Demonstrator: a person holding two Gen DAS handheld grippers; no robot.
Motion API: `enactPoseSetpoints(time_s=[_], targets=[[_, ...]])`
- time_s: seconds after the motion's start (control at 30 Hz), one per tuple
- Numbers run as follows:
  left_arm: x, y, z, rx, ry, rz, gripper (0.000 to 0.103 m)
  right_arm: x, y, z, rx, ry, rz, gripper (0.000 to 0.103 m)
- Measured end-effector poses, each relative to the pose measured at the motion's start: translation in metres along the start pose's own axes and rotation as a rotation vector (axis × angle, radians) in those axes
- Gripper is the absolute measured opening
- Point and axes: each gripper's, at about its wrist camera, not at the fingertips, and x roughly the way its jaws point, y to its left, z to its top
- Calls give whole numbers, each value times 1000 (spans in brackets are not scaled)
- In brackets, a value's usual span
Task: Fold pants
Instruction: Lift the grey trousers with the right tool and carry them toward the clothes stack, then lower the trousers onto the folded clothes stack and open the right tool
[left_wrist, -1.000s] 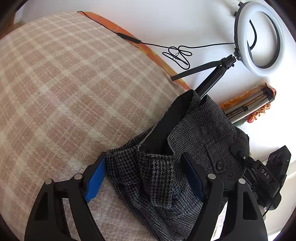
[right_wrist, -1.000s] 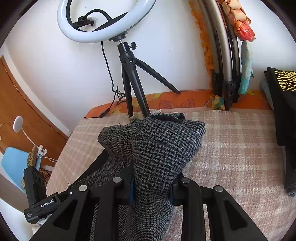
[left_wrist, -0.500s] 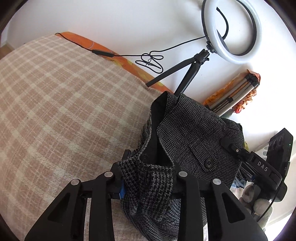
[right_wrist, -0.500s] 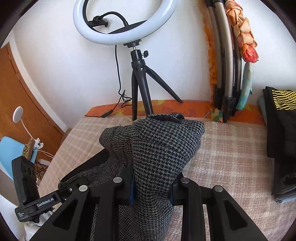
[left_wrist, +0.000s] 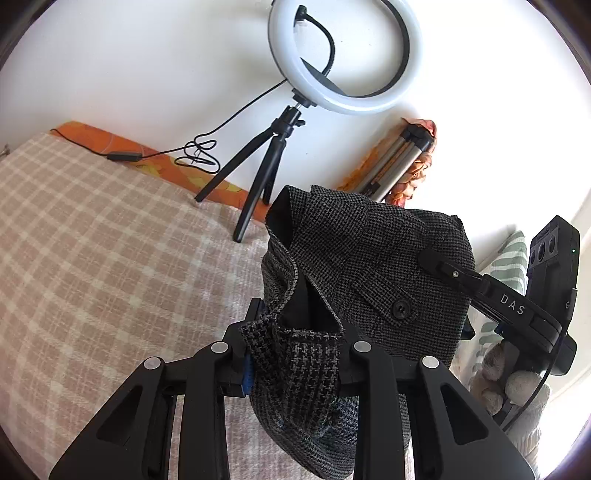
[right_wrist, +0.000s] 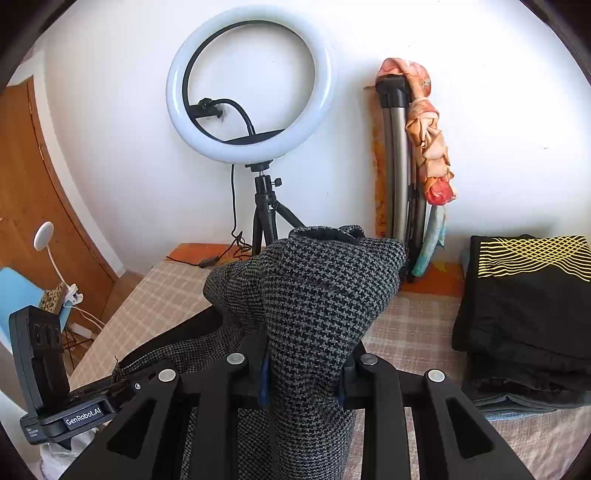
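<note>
Left wrist view shows the left gripper (left_wrist: 291, 354) squeezed tight on a bunch of the grey checked pants (left_wrist: 369, 266). The pants hang up off the pink checked blanket (left_wrist: 92, 258), with a black button (left_wrist: 402, 308) facing the camera. From the right wrist view, the right gripper (right_wrist: 303, 373) is also pinched tight on a thick fold of the pants (right_wrist: 325, 295). A ring light (right_wrist: 251, 85) on a small tripod stands by the white wall. A pile of folded dark clothes (right_wrist: 528, 302) sits on the blanket to the right.
</note>
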Motion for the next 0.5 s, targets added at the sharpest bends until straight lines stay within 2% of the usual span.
enactPoseSetpoints(time_s=[0.27,0.5], targets=[[15,-73,14,132,-11,-62,27,-53,-44,23,23,-80,-57,25],[44,-143,25,190,-24,-135,27,-94,-102,54,41,-136,-137,25]])
